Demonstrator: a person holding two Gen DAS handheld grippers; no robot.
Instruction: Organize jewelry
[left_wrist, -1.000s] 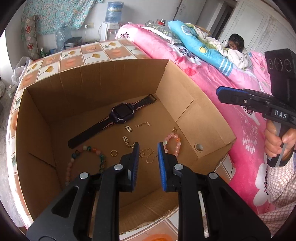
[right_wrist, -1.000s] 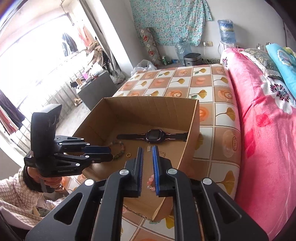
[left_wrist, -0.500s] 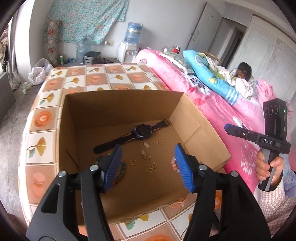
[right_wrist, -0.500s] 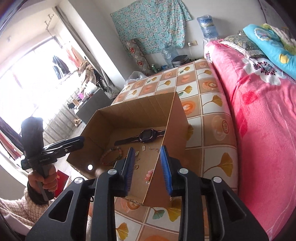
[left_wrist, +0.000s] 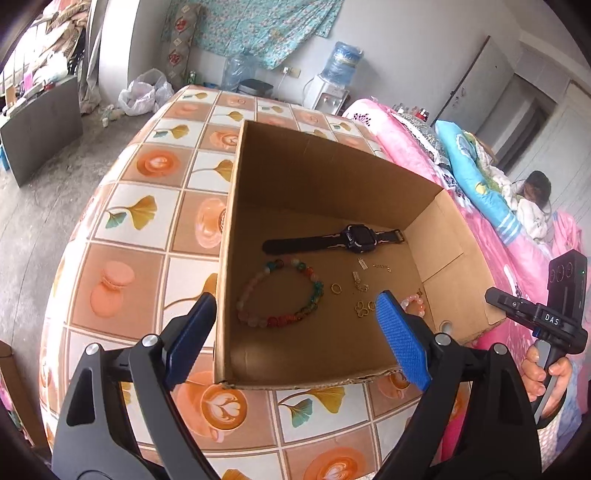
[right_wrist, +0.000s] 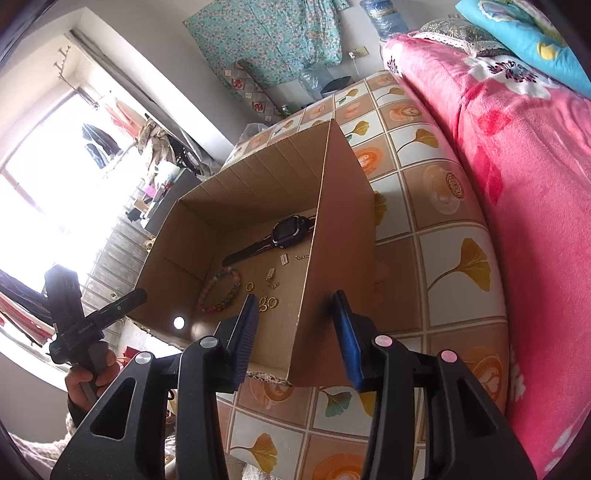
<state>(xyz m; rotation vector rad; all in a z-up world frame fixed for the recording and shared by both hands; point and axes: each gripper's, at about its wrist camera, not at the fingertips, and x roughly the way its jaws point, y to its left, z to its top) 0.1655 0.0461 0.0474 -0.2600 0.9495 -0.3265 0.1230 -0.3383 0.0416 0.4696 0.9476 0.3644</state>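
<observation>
An open cardboard box (left_wrist: 325, 177) (right_wrist: 343, 229) stands on the tiled table and holds the jewelry. Inside lie a black smartwatch (left_wrist: 356, 236) (right_wrist: 288, 230), a multicoloured bead bracelet (left_wrist: 280, 293) (right_wrist: 221, 291), a gold ring (left_wrist: 336, 288) (right_wrist: 249, 286), small gold chains and charms (left_wrist: 364, 275) (right_wrist: 273, 275), and a pink bead bracelet (left_wrist: 415, 304), partly hidden. My left gripper (left_wrist: 295, 332) is open wide, above the box's near edge. My right gripper (right_wrist: 297, 325) is open, its jaws either side of the box's right wall.
The tiled table (left_wrist: 147, 221) (right_wrist: 443, 236) carries the box. A pink bed (left_wrist: 498, 236) (right_wrist: 535, 184) runs along the right, with a child lying on it (left_wrist: 535, 192). A water dispenser (left_wrist: 332, 85) stands at the back wall.
Both grippers opened from nearly shut to wide. Both drew back and up from the box, the left swinging left, the right ending astride the right wall.
</observation>
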